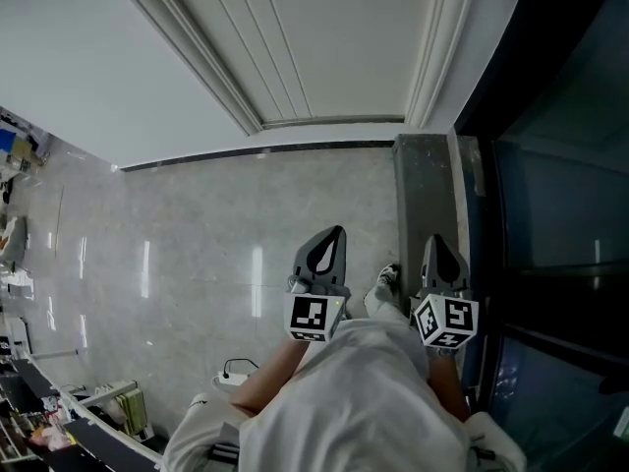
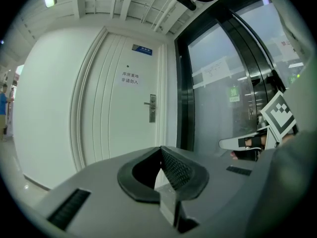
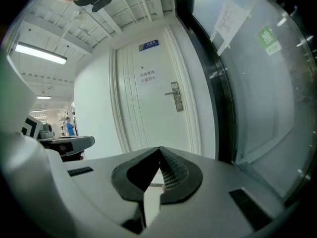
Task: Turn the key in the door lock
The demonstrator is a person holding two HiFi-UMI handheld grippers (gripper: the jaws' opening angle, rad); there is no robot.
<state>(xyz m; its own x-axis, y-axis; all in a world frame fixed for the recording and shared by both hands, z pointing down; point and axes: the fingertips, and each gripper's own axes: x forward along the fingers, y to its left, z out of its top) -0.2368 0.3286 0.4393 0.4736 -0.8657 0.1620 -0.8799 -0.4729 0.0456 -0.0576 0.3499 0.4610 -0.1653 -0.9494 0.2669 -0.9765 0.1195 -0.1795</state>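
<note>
You stand well short of the door (image 2: pixel 119 113), with both tools level in front of you and nothing in either. The left gripper (image 2: pixel 161 148) has its fingers (image 2: pixel 176 168) pressed together tip to tip and empty, and the right gripper (image 3: pixel 159 149) is the same: closed, with no thing between the pads. The lock (image 3: pixel 177 96) is a narrow metal plate on the door's right edge, beside the dark frame of the glass wall (image 3: pixel 257 83), with a lever handle (image 3: pixel 171 93) sticking out to its left and a small sign (image 3: pixel 148 45) high above. From here you cannot make out a key in it; it is too small at this range, so look for it on the plate under the handle as you close in. Expect the key to be small, light, stiff metal with a thin flat head, smooth enough to slip if you pinch it by an edge. Open one gripper only a little, bring the pads onto the two flat faces of the head, close firmly, then roll your wrist about the key's own line. The right gripper looks the better placed, since the plate sits nearer its side. Keep the turn square to the door: a sideways pull could bend the key or drag it out. Mind the handle just above, which leaves little room for the fingers.
</note>
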